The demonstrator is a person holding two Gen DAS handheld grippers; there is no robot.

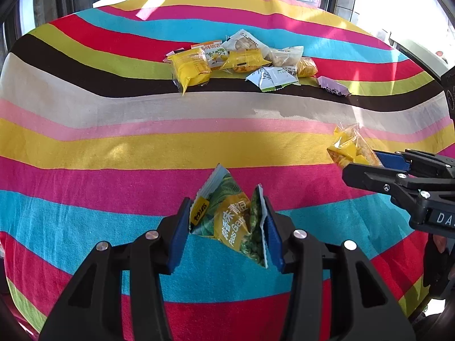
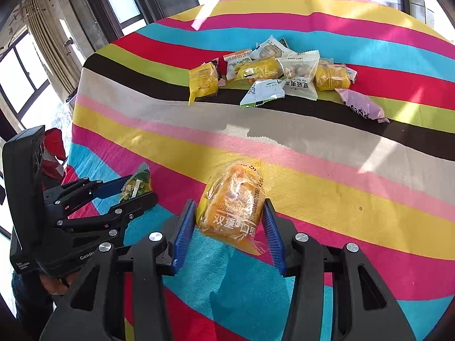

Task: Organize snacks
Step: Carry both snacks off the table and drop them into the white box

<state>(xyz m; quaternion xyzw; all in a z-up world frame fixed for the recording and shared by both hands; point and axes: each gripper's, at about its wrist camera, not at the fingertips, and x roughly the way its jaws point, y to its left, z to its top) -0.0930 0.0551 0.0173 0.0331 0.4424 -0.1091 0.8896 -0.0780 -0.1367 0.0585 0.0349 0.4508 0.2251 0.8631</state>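
Nearest our left wrist camera, the green pea packet (image 1: pixel 227 221) sits crumpled between the blue pads (image 1: pixel 178 233) of our left gripper (image 1: pixel 224 227), which is clamped on it from both sides; the foil buckles in the middle, which we read as a firm pinch across its width so it does not slip while carried. We hold it clear above the striped tablecloth (image 1: pixel 85 147), pointing steeply down.

Our right gripper (image 2: pixel 230 221) does the same with the yellow cake packet (image 2: pixel 233 204): its ribbed pads press the clear wrapper at its two sides, the sealed end sticking out toward 12 o'clock. In the left view that packet shows at 3 o'clock, well apart from the peas, so each hand carries one snack without crowding the other.

Outward, at 12 o'clock across the cloth, the remaining snack pile (image 1: pixel 241 59) lies loosely heaped: yellow packets, white ones, a green-and-white pouch (image 2: pixel 263 92), and a lilac packet (image 2: pixel 362 106) at its 3 o'clock edge, just beside the rest. We judge the sorting is under way, with two items lifted out and no visible destination yet for either.
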